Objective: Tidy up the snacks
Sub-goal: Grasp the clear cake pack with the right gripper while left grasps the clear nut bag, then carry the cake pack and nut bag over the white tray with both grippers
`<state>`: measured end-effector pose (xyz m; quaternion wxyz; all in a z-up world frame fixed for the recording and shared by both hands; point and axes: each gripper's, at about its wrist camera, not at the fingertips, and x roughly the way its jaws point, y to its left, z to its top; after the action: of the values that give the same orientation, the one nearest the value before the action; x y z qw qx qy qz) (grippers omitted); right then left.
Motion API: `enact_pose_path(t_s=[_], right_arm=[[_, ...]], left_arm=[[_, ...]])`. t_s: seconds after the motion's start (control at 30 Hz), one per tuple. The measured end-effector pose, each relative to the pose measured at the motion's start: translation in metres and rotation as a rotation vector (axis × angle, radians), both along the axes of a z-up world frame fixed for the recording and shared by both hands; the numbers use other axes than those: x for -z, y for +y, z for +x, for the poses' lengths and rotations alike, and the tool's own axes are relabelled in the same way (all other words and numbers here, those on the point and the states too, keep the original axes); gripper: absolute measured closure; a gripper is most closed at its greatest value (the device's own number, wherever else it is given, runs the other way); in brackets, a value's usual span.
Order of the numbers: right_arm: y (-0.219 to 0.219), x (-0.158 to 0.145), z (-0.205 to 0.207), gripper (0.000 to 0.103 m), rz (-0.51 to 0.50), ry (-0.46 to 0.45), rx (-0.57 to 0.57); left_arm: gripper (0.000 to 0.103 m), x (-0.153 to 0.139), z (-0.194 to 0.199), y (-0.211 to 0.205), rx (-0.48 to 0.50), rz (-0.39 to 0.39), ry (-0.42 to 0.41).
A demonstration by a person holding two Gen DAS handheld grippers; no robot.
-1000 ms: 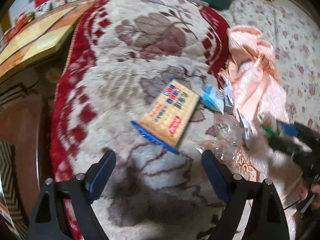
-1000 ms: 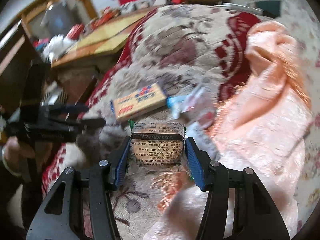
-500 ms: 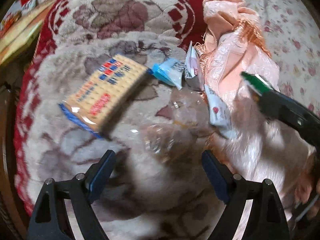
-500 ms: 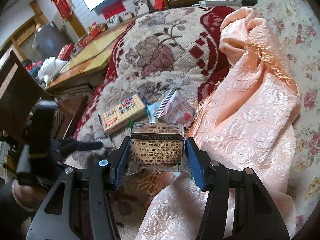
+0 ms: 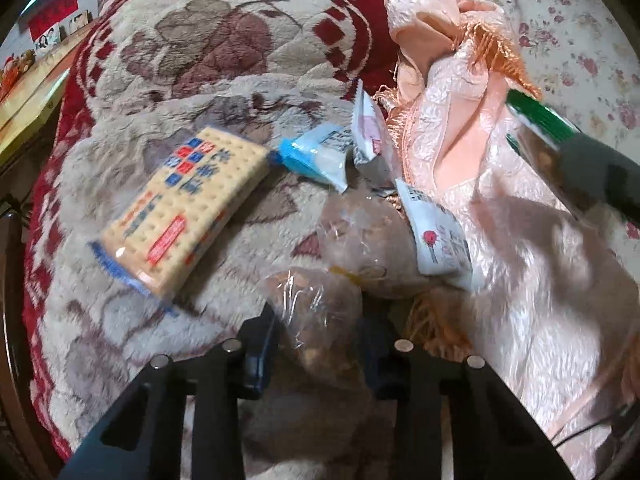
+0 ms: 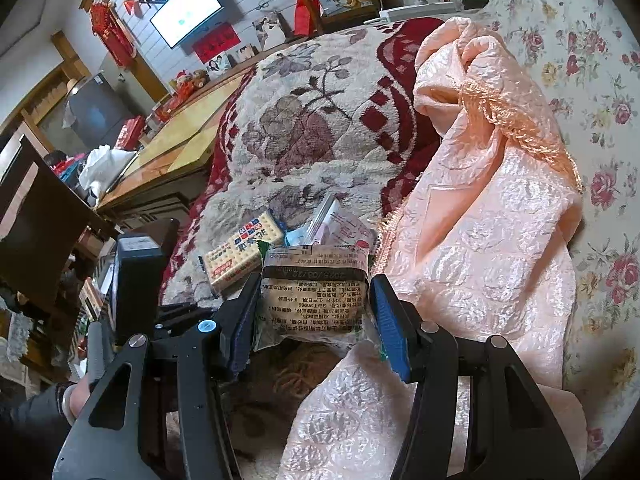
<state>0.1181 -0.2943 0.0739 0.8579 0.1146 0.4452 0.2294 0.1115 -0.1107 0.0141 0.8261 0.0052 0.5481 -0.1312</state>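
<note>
Left-wrist view, left to right: a cracker pack lay at centre left on the plush blanket; the left gripper, bottom centre, had just been closing and pinched a clear bun bag; a pink cloth filled the right. Right-wrist view: the right gripper, lower centre, clamped a printed snack packet.

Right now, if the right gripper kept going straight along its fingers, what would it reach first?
Probably the cracker pack and small wrappers on the blanket, just beyond the packet held by the right gripper; depth is uncertain.
</note>
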Motion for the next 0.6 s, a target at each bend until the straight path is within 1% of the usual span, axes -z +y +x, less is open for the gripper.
enact_pose_path(t_s=[0.03, 0.07, 0.3, 0.47, 0.6], right_arm=[[0.001, 0.000, 0.000, 0.049, 0.004, 0.001, -0.003], [0.002, 0.000, -0.001, 0.049, 0.009, 0.001, -0.007], [0.020, 0.001, -0.008, 0.049, 0.021, -0.012, -0.074], [0.041, 0.002, -0.022, 0.049, 0.011, -0.021, -0.134], [0.061, 0.007, -0.038, 0.049, 0.016, -0.012, -0.166]], left_arm=[[0.069, -0.002, -0.005, 0.003, -0.003, 0.000, -0.008], [0.070, -0.006, -0.010, 0.007, -0.011, 0.000, -0.020], [0.070, -0.035, -0.047, 0.045, -0.082, -0.034, -0.064], [0.070, -0.051, -0.072, 0.077, -0.142, -0.019, -0.093], [0.070, -0.060, -0.096, 0.100, -0.190, 0.012, -0.119]])
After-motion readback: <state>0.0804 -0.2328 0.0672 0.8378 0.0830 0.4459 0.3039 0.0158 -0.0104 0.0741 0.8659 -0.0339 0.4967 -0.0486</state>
